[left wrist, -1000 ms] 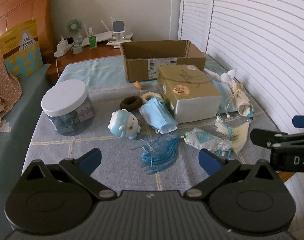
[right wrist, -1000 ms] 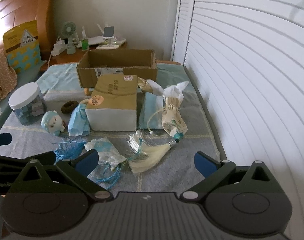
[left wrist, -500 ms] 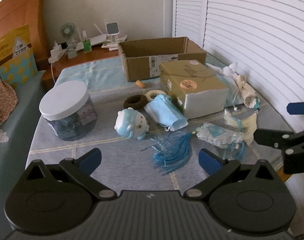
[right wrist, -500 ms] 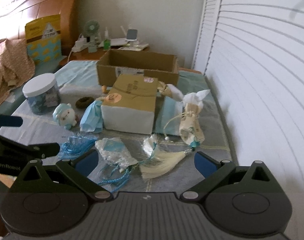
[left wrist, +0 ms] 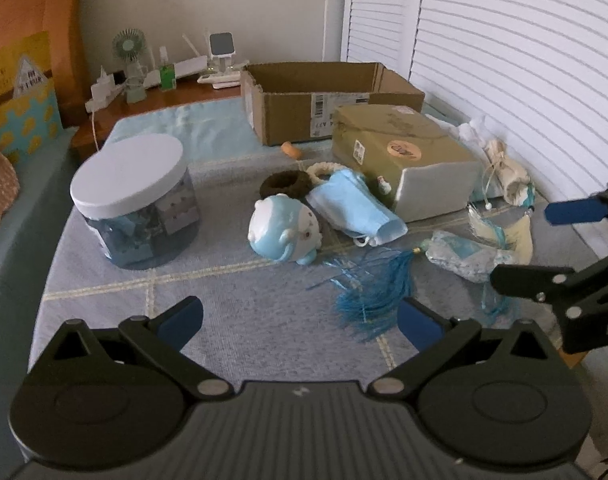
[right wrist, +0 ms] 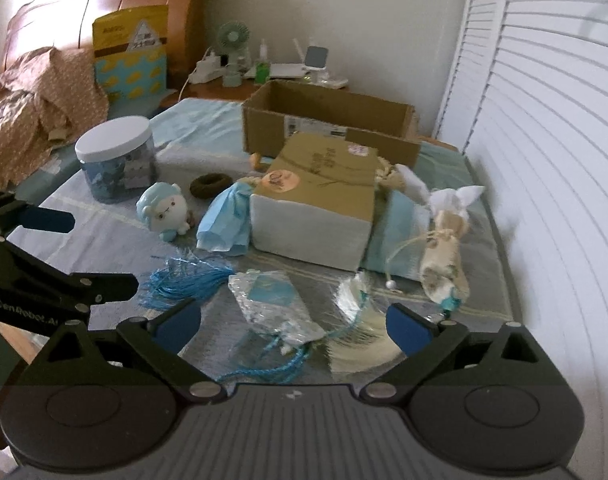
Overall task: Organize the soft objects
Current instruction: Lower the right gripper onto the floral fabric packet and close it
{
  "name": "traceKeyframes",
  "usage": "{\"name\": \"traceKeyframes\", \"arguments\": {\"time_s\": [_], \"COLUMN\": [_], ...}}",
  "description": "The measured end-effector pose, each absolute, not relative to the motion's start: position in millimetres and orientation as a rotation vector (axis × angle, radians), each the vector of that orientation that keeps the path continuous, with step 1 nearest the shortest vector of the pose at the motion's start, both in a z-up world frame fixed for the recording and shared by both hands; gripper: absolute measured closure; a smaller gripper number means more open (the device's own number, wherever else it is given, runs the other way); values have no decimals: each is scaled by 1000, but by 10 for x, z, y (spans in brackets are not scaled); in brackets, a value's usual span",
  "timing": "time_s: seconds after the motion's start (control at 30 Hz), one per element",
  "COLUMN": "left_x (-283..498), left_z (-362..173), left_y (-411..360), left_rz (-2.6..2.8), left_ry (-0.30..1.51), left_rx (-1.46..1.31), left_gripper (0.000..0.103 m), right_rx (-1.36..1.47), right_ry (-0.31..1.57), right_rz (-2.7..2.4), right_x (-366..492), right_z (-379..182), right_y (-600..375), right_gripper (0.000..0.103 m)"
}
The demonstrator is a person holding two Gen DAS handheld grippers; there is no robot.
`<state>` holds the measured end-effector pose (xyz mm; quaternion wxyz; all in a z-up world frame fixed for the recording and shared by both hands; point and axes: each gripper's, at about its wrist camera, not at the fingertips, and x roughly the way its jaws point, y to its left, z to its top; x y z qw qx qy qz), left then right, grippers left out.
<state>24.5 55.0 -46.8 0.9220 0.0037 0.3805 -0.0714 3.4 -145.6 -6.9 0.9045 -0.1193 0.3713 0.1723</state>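
Soft things lie on the blue-grey cloth: a light blue plush toy, a blue face mask, a dark scrunchie, a blue tassel, a clear sachet, a cream tassel and a cloth pouch. My left gripper is open and empty, above the cloth in front of the plush. My right gripper is open and empty, over the sachet.
An open cardboard box stands at the back. A closed olive box sits in the middle. A white-lidded jar is at the left. White shutter doors line the right side.
Both grippers have moved closer to the objects and swung left. The right gripper now sits lower over the sachet. Both stay open; the objects have not moved.
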Motion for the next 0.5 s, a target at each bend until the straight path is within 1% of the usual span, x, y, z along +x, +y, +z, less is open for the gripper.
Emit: {"name": "traceKeyframes", "arguments": {"time_s": [0.03,0.2,0.33,0.4,0.5], "left_x": [260,345,412,447,484], "left_z": [-483,-543,-583,-604,-619], "left_y": [577,650,682,699,704], "left_rz": [-149,-115,-99,-98,-97], "left_ry": [784,793,800,808,812], "left_rx": [-6,0,7,2,0], "left_gripper": [1,1,1,1,1], "right_rx": [-249,-262,-263,-263,-266], "right_ry": [772,812,840,858,876], "right_rz": [362,393,416,427,434], "right_x": [61,207,315,374,432], "right_z": [-87,-193,-272,-314,-365], "right_y": [-1437,-1356,-1315,-1301,-1283], "right_gripper": [5,17,24,32,36]}}
